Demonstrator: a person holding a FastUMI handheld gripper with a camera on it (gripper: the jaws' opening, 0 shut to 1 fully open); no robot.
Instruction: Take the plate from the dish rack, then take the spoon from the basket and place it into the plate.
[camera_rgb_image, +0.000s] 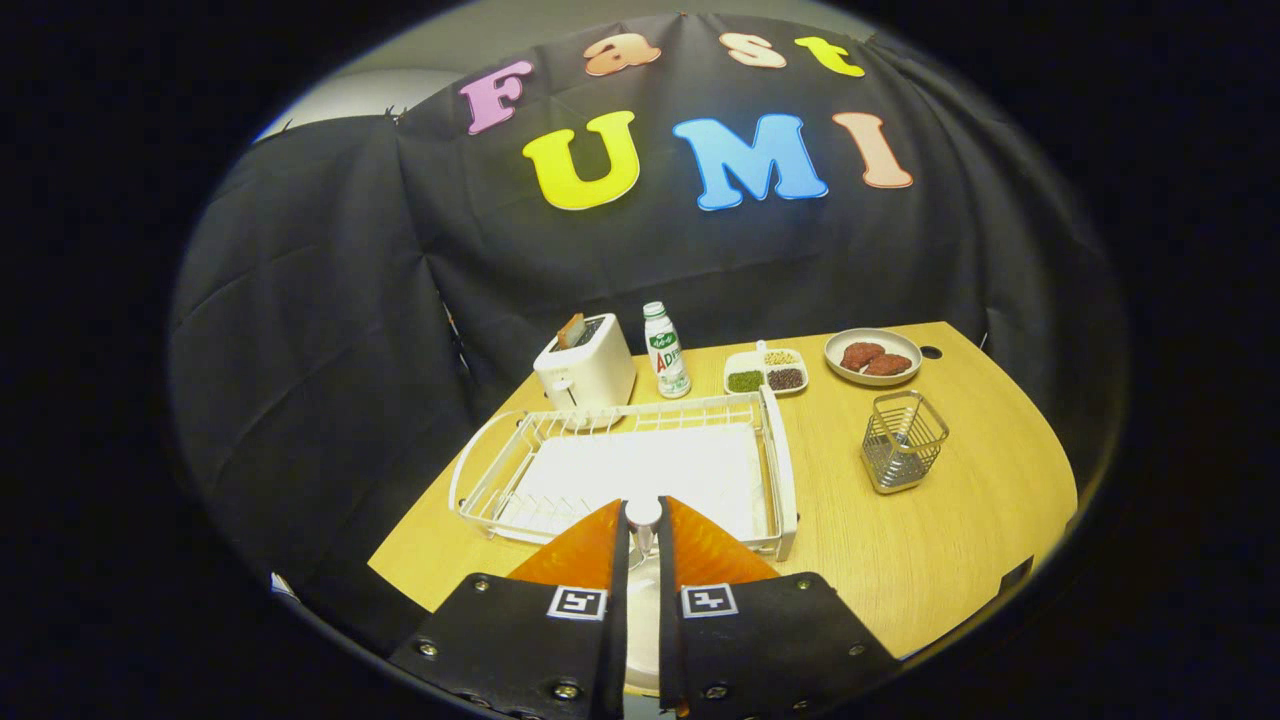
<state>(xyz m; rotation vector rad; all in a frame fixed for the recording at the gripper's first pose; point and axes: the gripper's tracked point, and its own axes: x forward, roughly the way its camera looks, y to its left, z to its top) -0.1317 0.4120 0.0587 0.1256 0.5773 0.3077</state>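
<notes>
We start at the left rear corner of the wooden table (900, 560), where a white toaster (586, 368) stands with a slice of bread poking out of its slot, and just beside it to the right a small white bottle (665, 351) with a green label stands upright. In front of those two, running along the left part of the table toward the near edge, the white wire dish rack (625, 465) lies with a flat white mat inside it and no dishes standing in its wires. At the rack's near rim we meet the gripper (642, 540): its two fingers are drawn close together, and squeezed in the narrow gap between them is a white rim, the plate (643, 600), seen edge-on and held upright (only a thin strip of it shows, so its face cannot be made out). Moving right, near the back edge a white divided dish (765, 372) holds green, dark and pale fillings in separate compartments, and beyond it toward the right rear corner a round pale plate of meat (872, 356) carries two reddish-brown pieces. Closer in, toward the right edge and well apart from the rack, the metal mesh basket (903, 441) stands upright; thin pale lines show inside it, but whether one is the spoon cannot be told.
</notes>
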